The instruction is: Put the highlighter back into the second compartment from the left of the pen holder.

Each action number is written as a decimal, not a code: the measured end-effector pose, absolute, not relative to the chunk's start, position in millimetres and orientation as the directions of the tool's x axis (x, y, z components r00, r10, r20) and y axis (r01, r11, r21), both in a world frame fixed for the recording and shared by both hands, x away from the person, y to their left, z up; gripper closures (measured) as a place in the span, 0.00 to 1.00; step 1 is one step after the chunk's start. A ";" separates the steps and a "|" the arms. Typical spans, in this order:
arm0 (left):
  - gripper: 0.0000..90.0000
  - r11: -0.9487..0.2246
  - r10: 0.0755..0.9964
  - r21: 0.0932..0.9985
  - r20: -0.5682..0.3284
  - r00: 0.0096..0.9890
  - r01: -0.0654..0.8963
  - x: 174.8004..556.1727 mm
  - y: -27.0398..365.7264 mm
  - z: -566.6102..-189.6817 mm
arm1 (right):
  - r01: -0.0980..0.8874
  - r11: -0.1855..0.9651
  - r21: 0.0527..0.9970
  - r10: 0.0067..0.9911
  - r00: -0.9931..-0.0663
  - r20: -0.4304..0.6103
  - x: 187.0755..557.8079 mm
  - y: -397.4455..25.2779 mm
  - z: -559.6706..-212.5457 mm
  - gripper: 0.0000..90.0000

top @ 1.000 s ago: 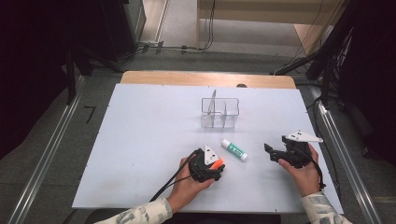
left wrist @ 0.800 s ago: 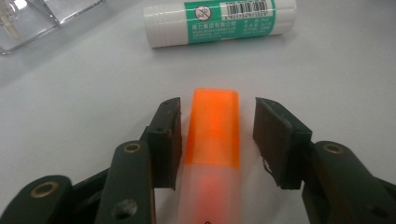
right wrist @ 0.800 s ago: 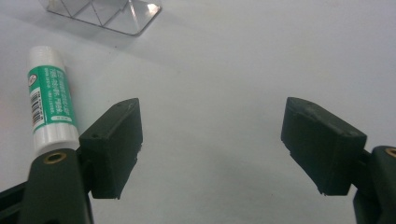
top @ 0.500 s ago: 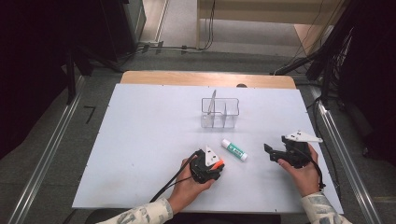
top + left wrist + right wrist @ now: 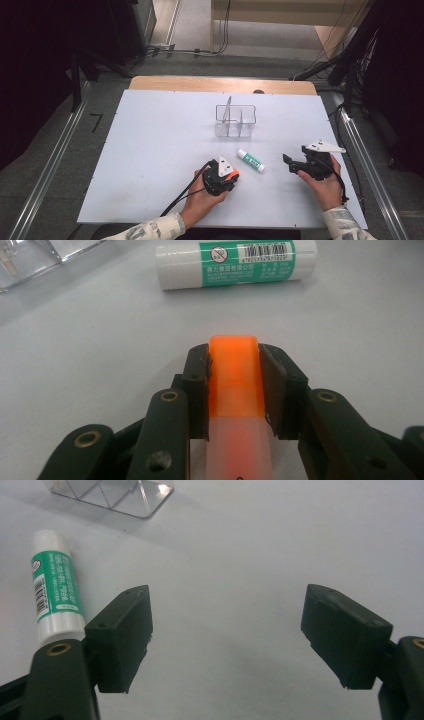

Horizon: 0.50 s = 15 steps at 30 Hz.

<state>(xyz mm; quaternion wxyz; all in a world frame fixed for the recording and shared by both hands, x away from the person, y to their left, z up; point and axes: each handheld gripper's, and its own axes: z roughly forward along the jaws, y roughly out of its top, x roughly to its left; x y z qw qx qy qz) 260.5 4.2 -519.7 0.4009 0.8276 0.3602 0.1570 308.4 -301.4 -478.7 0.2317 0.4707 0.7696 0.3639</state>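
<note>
An orange-capped marker [image 5: 234,390] is clamped in the left gripper [image 5: 223,174] for carrying to the clear organizer [image 5: 235,120], while the right gripper [image 5: 245,635], jaws spread empty, is held near the glue stick [image 5: 250,160].

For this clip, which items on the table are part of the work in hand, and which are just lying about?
In the job:
- orange highlighter, clamped in the left gripper
- clear divided organizer, the likely destination

Lying about:
- glue stick, flat on the table
- right gripper, open and empty
</note>
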 end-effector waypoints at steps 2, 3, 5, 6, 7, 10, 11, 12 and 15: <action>0.75 -0.405 0.722 0.779 -0.049 0.690 0.479 261.7 5.6 -519.5 | 0.557 0.290 0.778 0.894 -0.448 -0.012 308.6 -302.0 -478.6 0.22; 0.75 -0.403 0.721 0.778 -0.054 0.691 0.482 262.1 6.3 -519.2 | 0.557 0.290 0.778 0.894 -0.449 -0.011 308.7 -302.0 -478.7 0.22; 0.75 -0.399 0.718 0.778 -0.063 0.693 0.485 262.9 7.1 -518.6 | 0.557 0.289 0.778 0.893 -0.450 -0.010 308.8 -302.0 -478.8 0.22; 0.75 -0.392 0.720 0.780 -0.070 0.690 0.488 263.4 7.5 -518.3 | 0.557 0.289 0.779 0.893 -0.450 -0.010 308.8 -302.1 -478.7 0.22; 0.75 -0.387 0.720 0.781 -0.076 0.690 0.490 264.0 8.2 -517.5 | 0.557 0.288 0.779 0.893 -0.449 -0.009 308.8 -302.2 -478.6 0.22; 0.75 -0.373 0.723 0.787 -0.085 0.685 0.492 266.1 11.3 -514.3 | 0.557 0.287 0.779 0.893 -0.449 -0.008 309.0 -302.5 -478.7 0.22; 0.75 -0.364 0.727 0.790 -0.090 0.681 0.493 266.6 12.1 -513.1 | 0.557 0.287 0.779 0.893 -0.449 -0.008 309.0 -302.5 -478.7 0.22; 0.75 -0.354 0.729 0.794 -0.097 0.678 0.494 267.2 13.1 -511.9 | 0.556 0.287 0.780 0.894 -0.449 -0.008 308.9 -302.3 -478.7 0.22; 0.75 -0.336 0.734 0.803 -0.104 0.671 0.492 269.1 16.5 -508.1 | 0.557 0.290 0.778 0.894 -0.449 -0.012 308.6 -302.0 -478.5 0.22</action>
